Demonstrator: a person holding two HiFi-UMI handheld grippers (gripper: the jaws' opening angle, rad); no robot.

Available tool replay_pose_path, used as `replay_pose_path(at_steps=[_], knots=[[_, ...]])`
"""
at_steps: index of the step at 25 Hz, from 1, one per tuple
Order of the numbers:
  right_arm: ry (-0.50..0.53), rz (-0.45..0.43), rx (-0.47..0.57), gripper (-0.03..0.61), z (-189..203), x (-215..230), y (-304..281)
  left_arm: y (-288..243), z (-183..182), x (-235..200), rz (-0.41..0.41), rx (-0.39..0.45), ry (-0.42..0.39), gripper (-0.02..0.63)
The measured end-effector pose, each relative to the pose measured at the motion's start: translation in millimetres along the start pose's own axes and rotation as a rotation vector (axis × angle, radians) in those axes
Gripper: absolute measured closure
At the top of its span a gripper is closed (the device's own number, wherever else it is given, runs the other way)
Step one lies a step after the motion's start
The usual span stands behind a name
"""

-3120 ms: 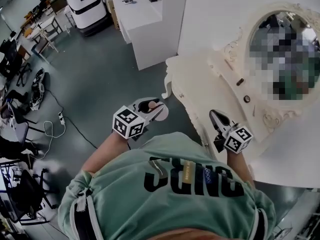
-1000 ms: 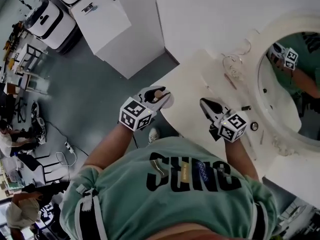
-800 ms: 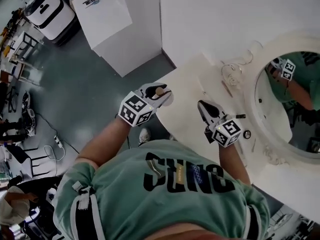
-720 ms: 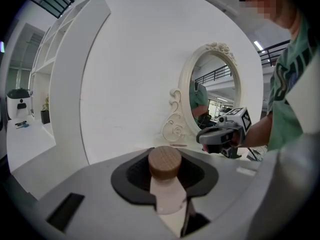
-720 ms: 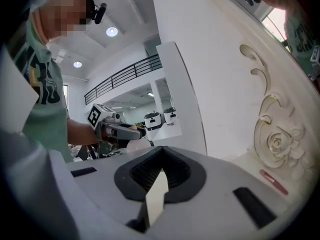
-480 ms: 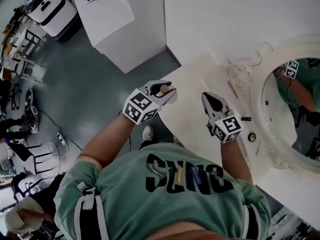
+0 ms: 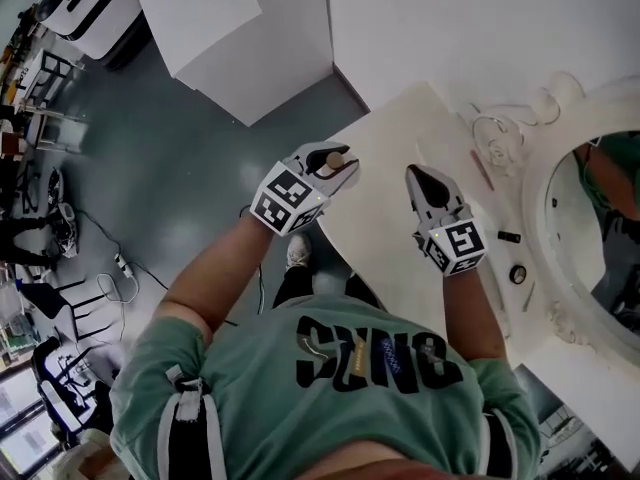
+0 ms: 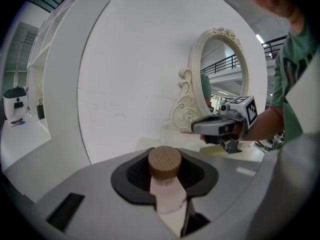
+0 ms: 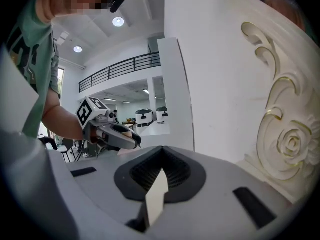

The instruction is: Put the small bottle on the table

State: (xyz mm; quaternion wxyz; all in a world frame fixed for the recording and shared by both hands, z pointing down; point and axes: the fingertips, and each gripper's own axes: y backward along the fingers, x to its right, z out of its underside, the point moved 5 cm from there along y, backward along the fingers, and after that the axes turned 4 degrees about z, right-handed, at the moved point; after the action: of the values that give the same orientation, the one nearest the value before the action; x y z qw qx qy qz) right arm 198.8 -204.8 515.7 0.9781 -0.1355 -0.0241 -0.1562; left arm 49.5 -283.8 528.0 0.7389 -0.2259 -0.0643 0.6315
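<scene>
Left gripper is clamped on the small bottle, held at the left edge of the table. Right gripper is closed and empty. Next, I'd say: carry it inward, lower, release.

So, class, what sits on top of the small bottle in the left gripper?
A round brown stopper caps the small bottle, which the left gripper grips around its pale neck. The bottle's lower body is covered by the jaws, so its base cannot be seen.
</scene>
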Motion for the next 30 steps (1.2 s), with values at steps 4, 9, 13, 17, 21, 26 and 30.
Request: replay_pose_path(at_steps=[4, 9, 13, 17, 21, 26, 30], knots=[[0.001, -0.009, -0.008, 0.591, 15.4, 2.5, -9.8, -13.5, 15.5, -13.4, -0.015, -0.009, -0.02, 0.499], [-0.001, -0.02, -0.013, 0.591, 29.6, 4.1, -22.4, -28.2, 27.9, -28.5, -0.029, -0.01, -0.026, 0.499], [-0.002, -0.03, -0.016, 0.591, 39.2, 4.0, -31.7, -41.1, 35.3, -36.2, -0.033, -0.02, -0.043, 0.499], [-0.006, -0.036, -0.014, 0.591, 46.5, 4.7, -39.5, -52.8, 41.1, -41.4, -0.032, -0.031, -0.07, 0.499], [-0.005, -0.046, -0.019, 0.591, 53.4, 4.5, -45.6, -59.5, 45.1, -46.6, -0.04, -0.038, -0.1, 0.499], [-0.011, -0.052, -0.024, 0.591, 60.4, 5.2, -52.3, -67.5, 51.0, -53.4, -0.047, -0.041, -0.108, 0.499], [-0.013, -0.055, -0.027, 0.591, 64.4, 5.5, -55.9, -73.5, 57.9, -56.1, -0.047, -0.045, -0.108, 0.499]])
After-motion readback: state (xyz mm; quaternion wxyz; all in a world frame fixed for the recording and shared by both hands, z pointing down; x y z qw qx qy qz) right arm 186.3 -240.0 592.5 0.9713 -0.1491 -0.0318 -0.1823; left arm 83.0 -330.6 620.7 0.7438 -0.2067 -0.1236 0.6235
